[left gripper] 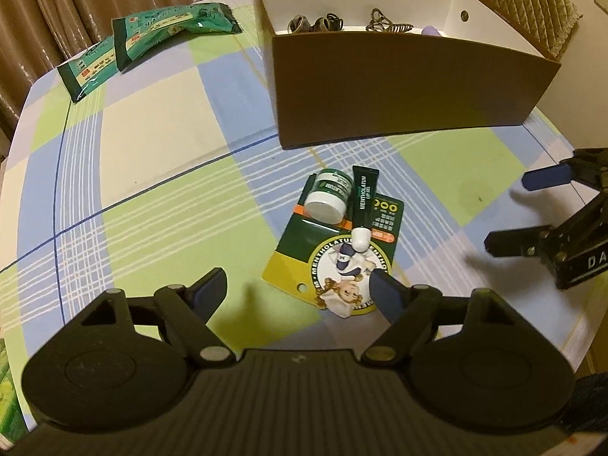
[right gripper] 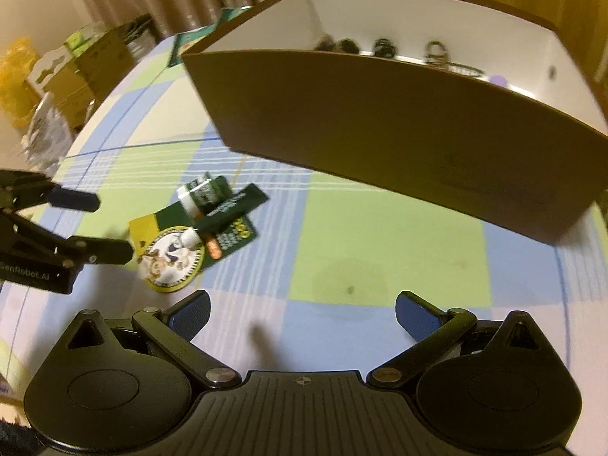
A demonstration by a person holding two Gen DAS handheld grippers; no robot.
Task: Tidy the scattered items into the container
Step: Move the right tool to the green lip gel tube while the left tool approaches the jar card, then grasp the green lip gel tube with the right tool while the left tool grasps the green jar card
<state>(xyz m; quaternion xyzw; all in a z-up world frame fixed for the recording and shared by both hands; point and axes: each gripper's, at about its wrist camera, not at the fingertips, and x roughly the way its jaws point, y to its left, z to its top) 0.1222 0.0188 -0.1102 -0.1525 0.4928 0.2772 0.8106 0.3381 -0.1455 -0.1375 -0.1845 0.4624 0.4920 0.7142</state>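
A brown box with a white inside (left gripper: 399,87) stands on the checked tablecloth; it also shows in the right wrist view (right gripper: 380,121). Hair ties and clips (left gripper: 334,22) lie inside it. In front of it lies a green Mentholatum card pack (left gripper: 334,258) with a small white-lidded jar (left gripper: 328,197) and a dark green lip gel tube (left gripper: 363,205); the pack shows in the right wrist view (right gripper: 197,228) too. My left gripper (left gripper: 300,288) is open, its right finger over the card's near edge. My right gripper (right gripper: 302,313) is open and empty over bare cloth.
Two green packets (left gripper: 152,41) lie at the table's far left. A quilted chair back (left gripper: 524,3) stands behind the box. Cardboard boxes and bags (right gripper: 64,72) sit beyond the table's left edge. The table edge (left gripper: 577,304) runs close on the right.
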